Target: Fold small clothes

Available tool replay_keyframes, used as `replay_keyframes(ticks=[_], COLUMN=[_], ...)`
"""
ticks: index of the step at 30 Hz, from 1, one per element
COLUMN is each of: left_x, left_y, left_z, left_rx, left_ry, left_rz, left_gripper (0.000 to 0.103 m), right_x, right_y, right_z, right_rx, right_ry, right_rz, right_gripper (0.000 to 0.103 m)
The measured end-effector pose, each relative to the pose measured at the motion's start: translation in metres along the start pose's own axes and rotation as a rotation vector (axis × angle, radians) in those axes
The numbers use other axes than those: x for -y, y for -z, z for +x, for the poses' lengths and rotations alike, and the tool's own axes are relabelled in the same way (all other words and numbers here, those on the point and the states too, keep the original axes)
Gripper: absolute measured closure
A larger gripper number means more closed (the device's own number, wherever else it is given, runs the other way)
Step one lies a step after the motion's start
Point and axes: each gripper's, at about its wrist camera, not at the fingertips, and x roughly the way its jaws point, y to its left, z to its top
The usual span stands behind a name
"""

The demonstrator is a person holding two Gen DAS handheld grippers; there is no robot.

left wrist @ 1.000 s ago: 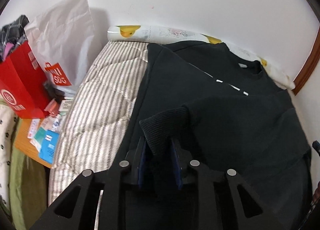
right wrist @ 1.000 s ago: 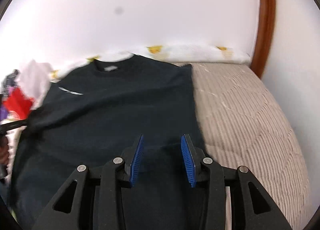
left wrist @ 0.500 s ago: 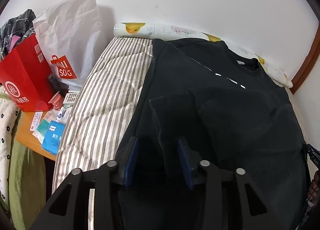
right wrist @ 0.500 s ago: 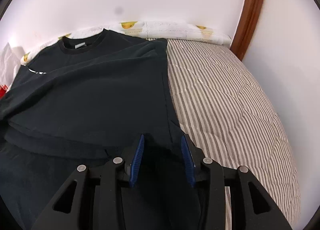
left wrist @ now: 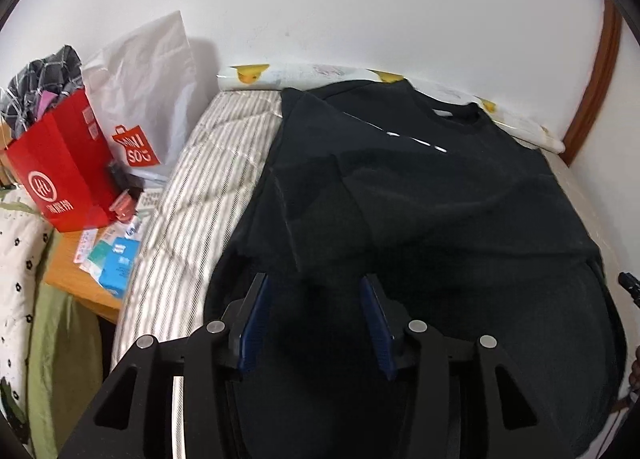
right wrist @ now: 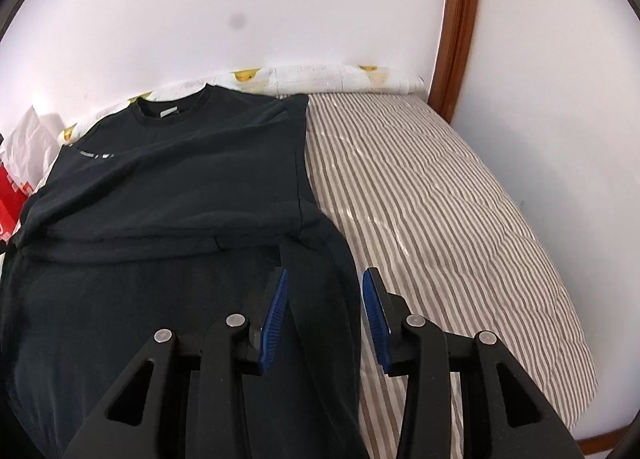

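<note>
- Red bag [left wrist: 66, 163] and white bag [left wrist: 148, 87] sat at 9–10 o'clock, beside the bed [left wrist: 192, 195].
- Black sweatshirt [left wrist: 420, 195] lay flat on the bed, sleeves folded in, collar at 12 o'clock, long axis 6-to-12.
- Left hand-held gripper [left wrist: 314, 319]: jaws opening, nothing pinched, hem area under it.
- Right hand-held gripper [right wrist: 324, 319]: jaws apart, empty, over the sweatshirt's right edge.
- Both sat at the hem end, about equally near; body lay toward 12 o'clock.
</note>
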Motion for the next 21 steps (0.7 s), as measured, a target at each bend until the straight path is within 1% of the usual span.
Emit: replay_keyframes(ticks=[1, 4, 11, 14, 16, 19, 20, 21], left_x=[0.001, 0.006, 0.009, 0.010, 0.011, 0.010, 0.009, 0.007], left_y=[0.002, 0.012, 0.033, 0.044, 0.050, 0.059, 0.062, 0.064], left_z=[-0.003, -0.014, -0.032, -0.042, -0.047, -0.054, -0.055, -0.056], left_rx=[0.001, 0.023, 0.016, 0.019, 0.026, 0.032, 0.031, 0.028], left_ry=[0.009, -0.026, -0.007, -0.002, -0.004, -0.008, -0.011, -0.012], left_rz=[-0.005, 0.013, 0.012, 0.010, 0.015, 0.012, 0.007, 0.003], left_gripper=[0.059, 0.059, 0.059, 0.059, 0.059, 0.059, 0.059, 0.058], right_x=[0.001, 0.002, 0.012, 0.017, 0.018, 0.021, 0.022, 0.023], right_y=[0.004, 0.016, 0.047, 0.056, 0.063, 0.069, 0.072, 0.074], right_z=[-0.004, -0.013, -0.028, -0.037, -0.046, -0.056, -0.057, -0.058], right_rx=[-0.003, 0.002, -0.046, -0.033, -0.006, 0.015, 0.015, 0.013], right_ry=[-0.001, 0.007, 0.001, 0.007, 0.019, 0.019, 0.014, 0.008], right_rz=[-0.001, -0.004, 0.002, 0.011, 0.013, 0.027, 0.031, 0.033], right_gripper=[0.065, 0.065, 0.065, 0.065, 0.064, 0.058, 0.055, 0.053])
